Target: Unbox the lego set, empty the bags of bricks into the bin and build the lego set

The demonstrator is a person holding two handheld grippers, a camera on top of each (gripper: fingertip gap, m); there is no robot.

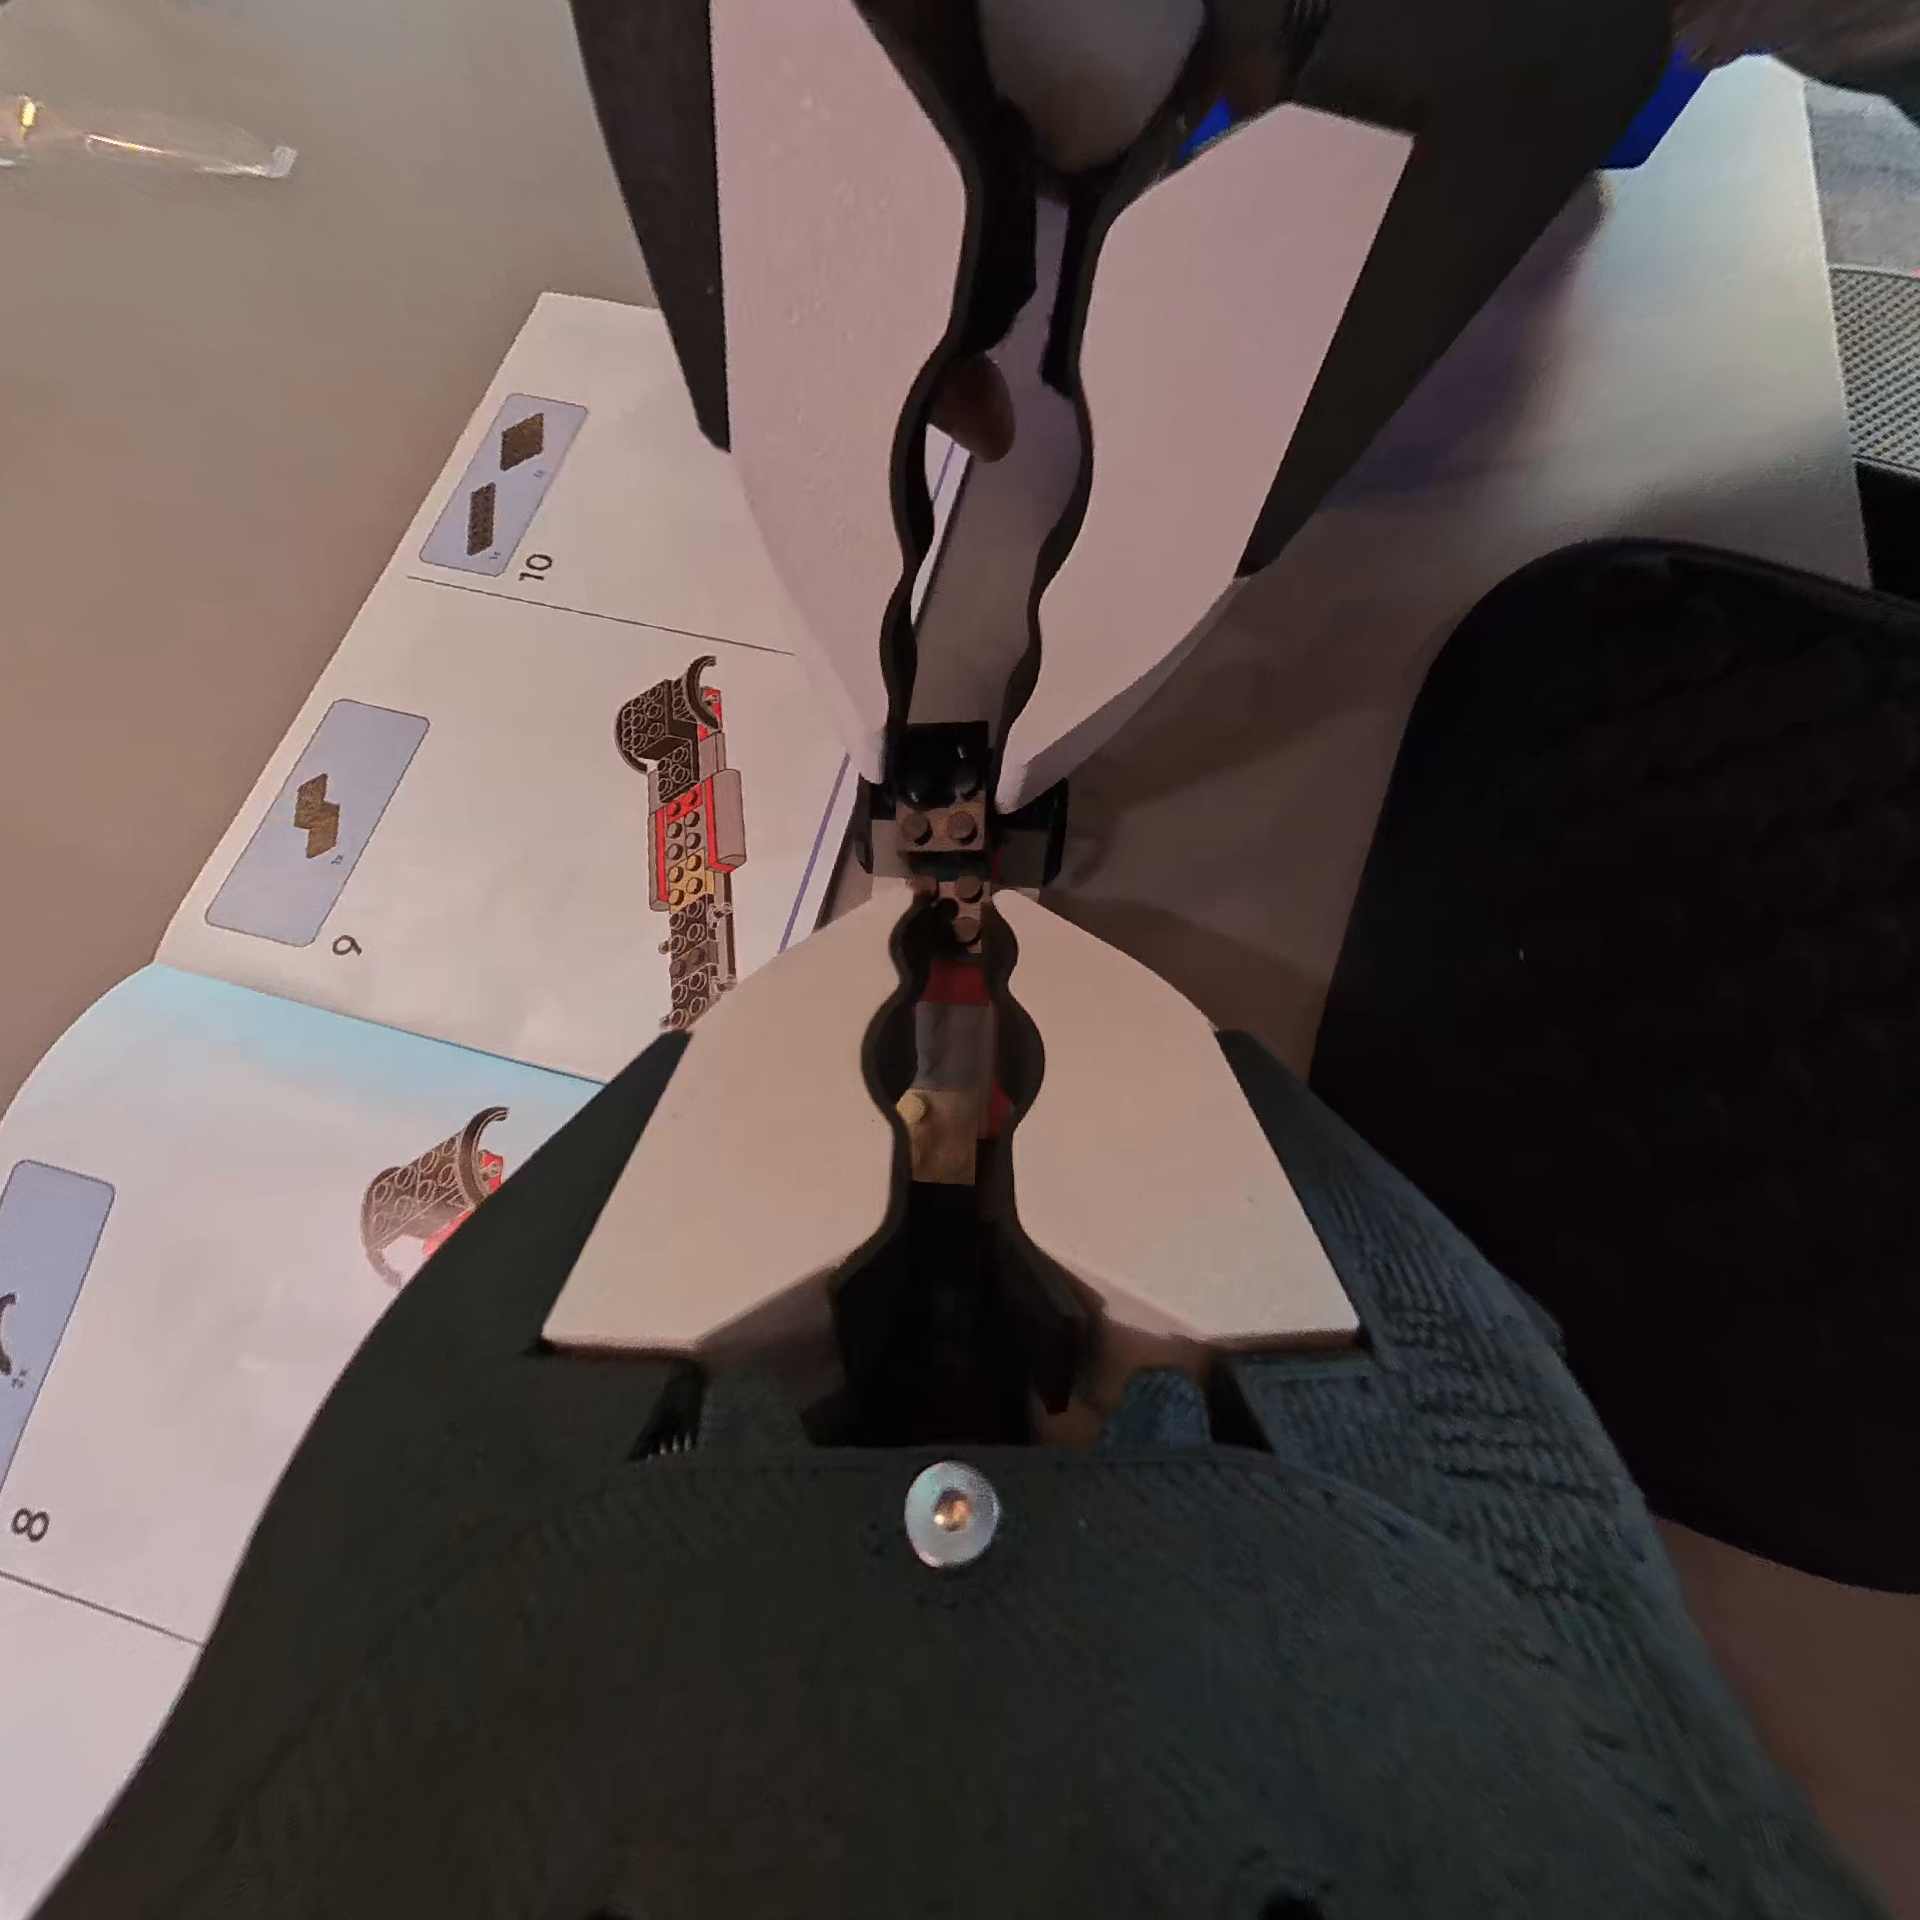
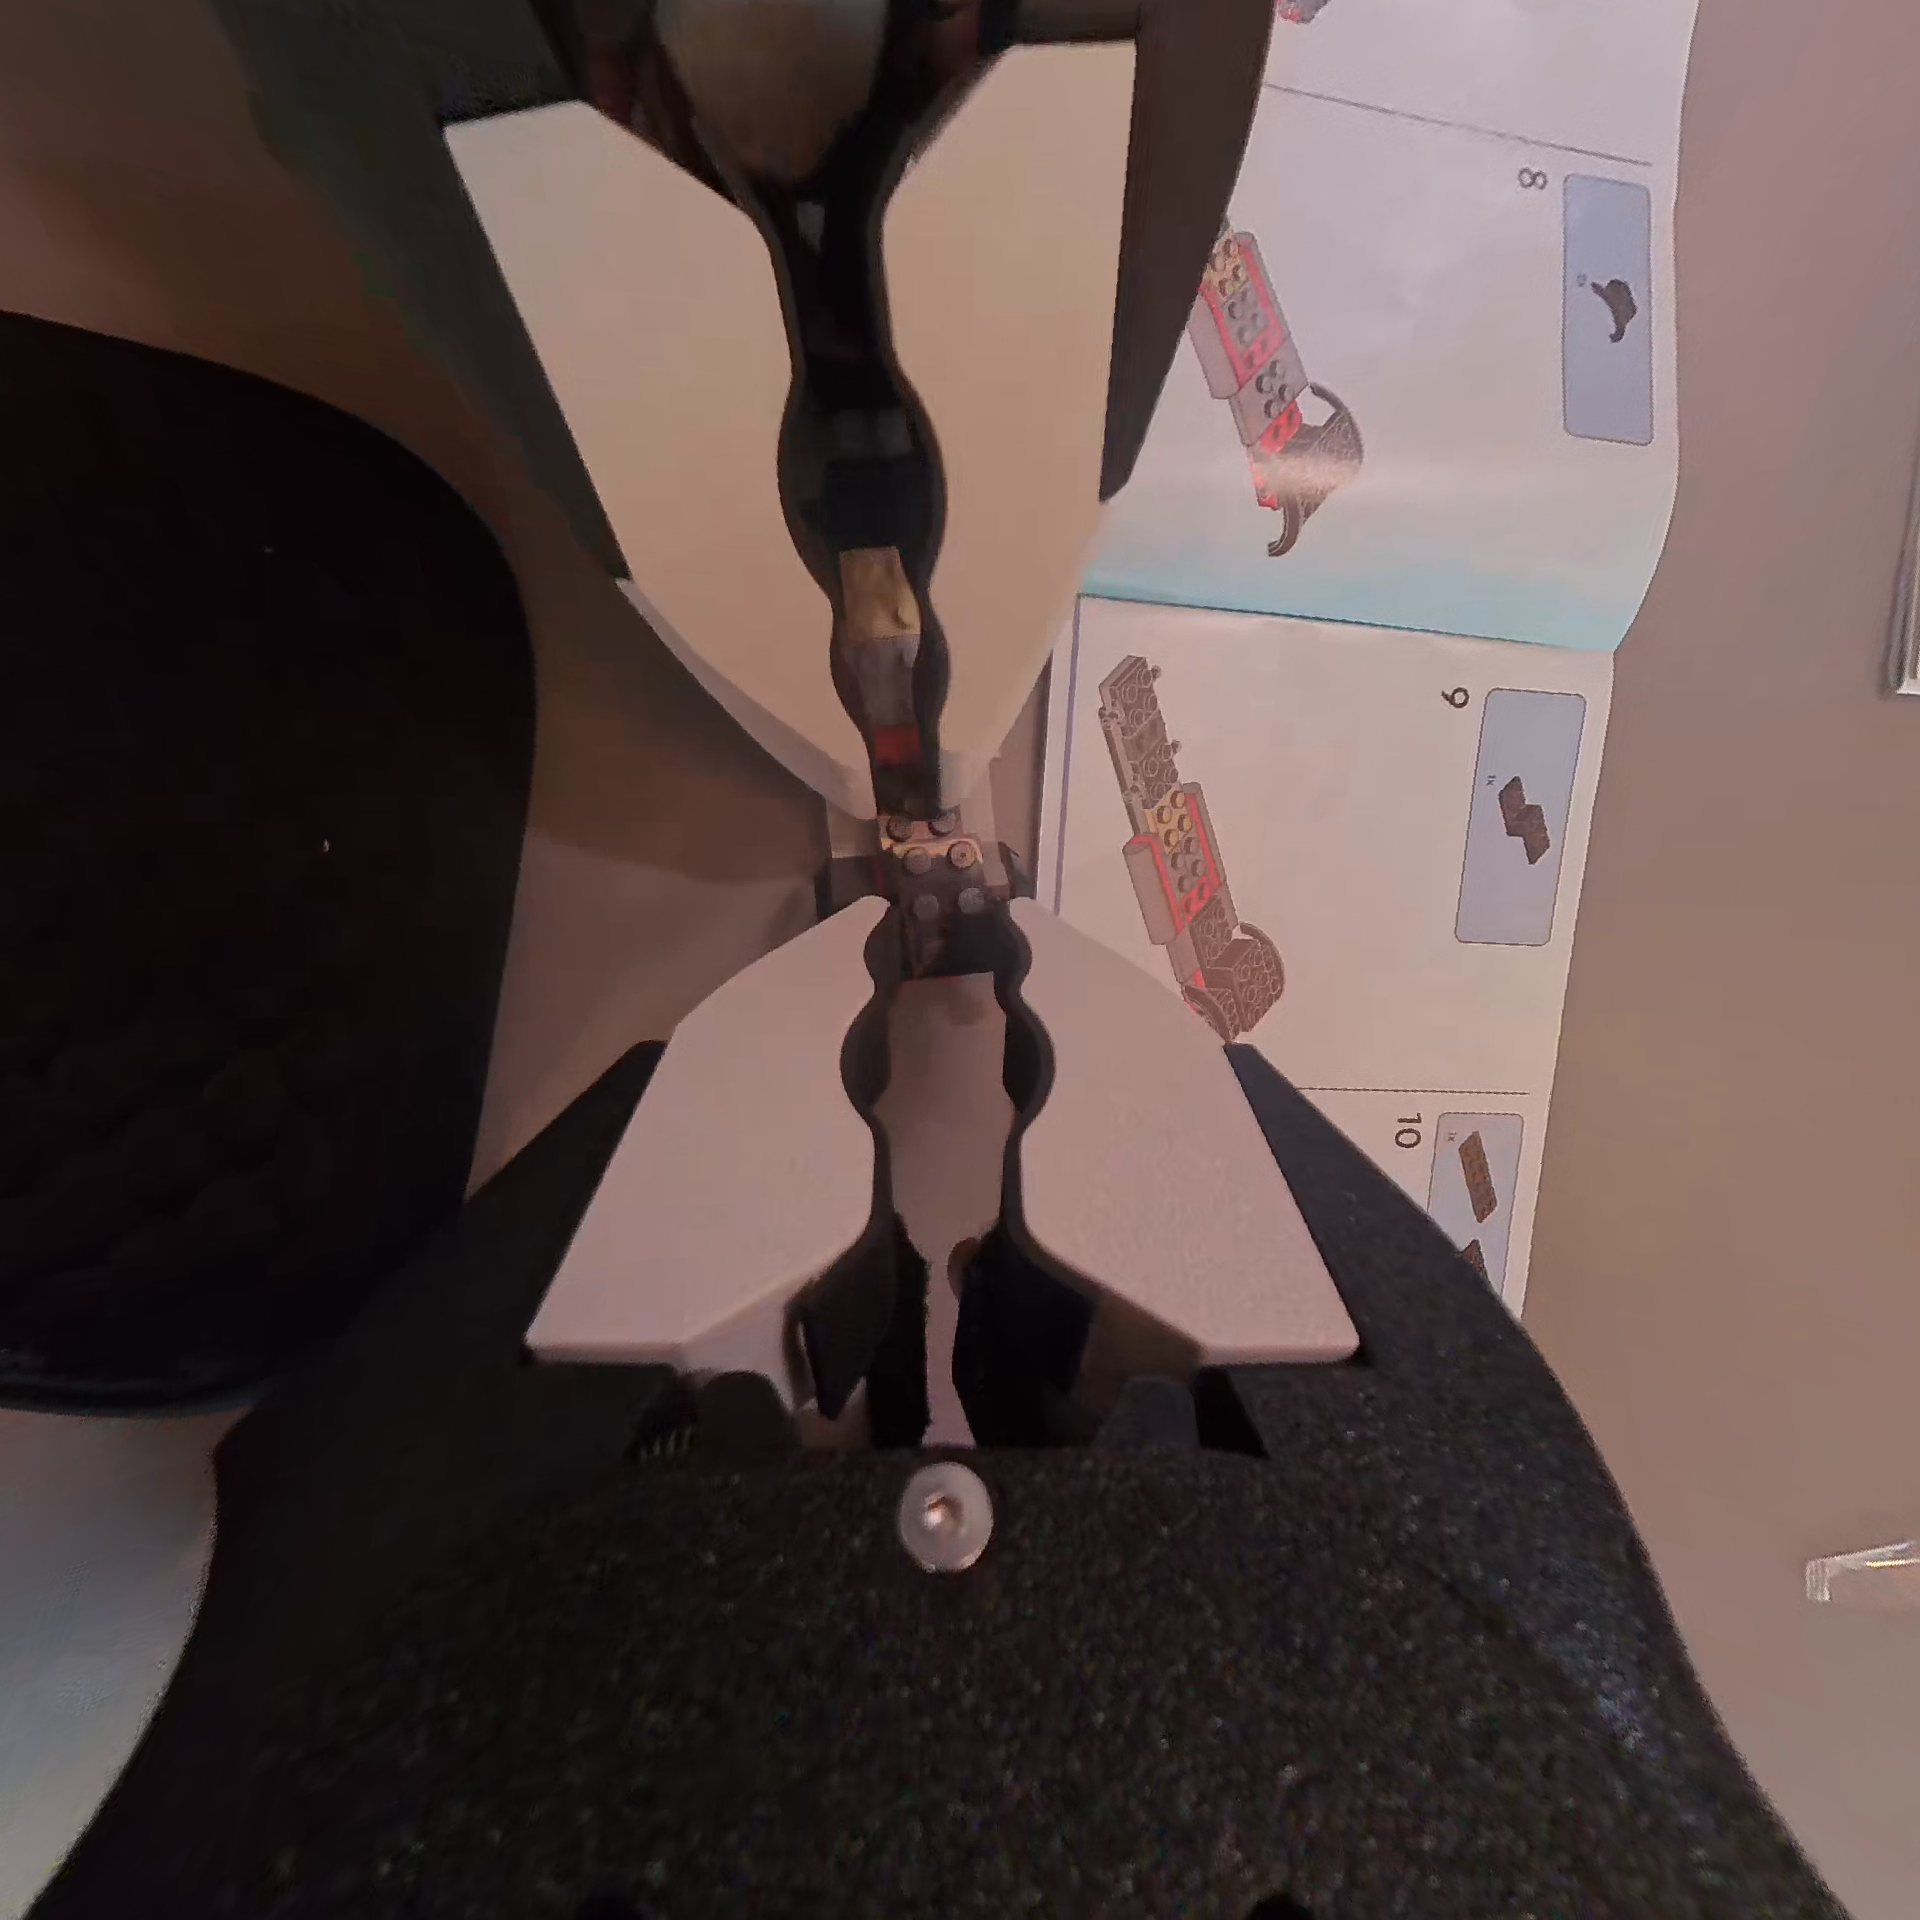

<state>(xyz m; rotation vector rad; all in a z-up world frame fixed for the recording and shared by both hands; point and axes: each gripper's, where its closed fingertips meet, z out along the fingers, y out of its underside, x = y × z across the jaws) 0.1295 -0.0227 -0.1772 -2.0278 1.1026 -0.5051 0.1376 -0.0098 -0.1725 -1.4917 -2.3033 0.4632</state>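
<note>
A small lego build (image 1: 940, 831) of black, grey, red and tan bricks is held in the air between both grippers, which meet tip to tip. My left gripper (image 1: 951, 920) is shut on its red, grey and tan part, which runs back between the fingers. My right gripper (image 1: 945, 769) comes from the top of the left wrist view and is shut on the black end. In the right wrist view my right gripper (image 2: 940, 925) grips the dark end of the build (image 2: 930, 862), and the left gripper (image 2: 914, 800) comes from above.
The open instruction booklet (image 1: 468, 831) lies on the table under the grippers and also shows in the right wrist view (image 2: 1351, 779). A black bin (image 1: 1662, 1039) (image 2: 208, 831) stands beside it. A clear plastic bag (image 1: 156, 145) (image 2: 1870, 1569) lies farther off. My two grippers' fingertips are within a few centimetres of each other.
</note>
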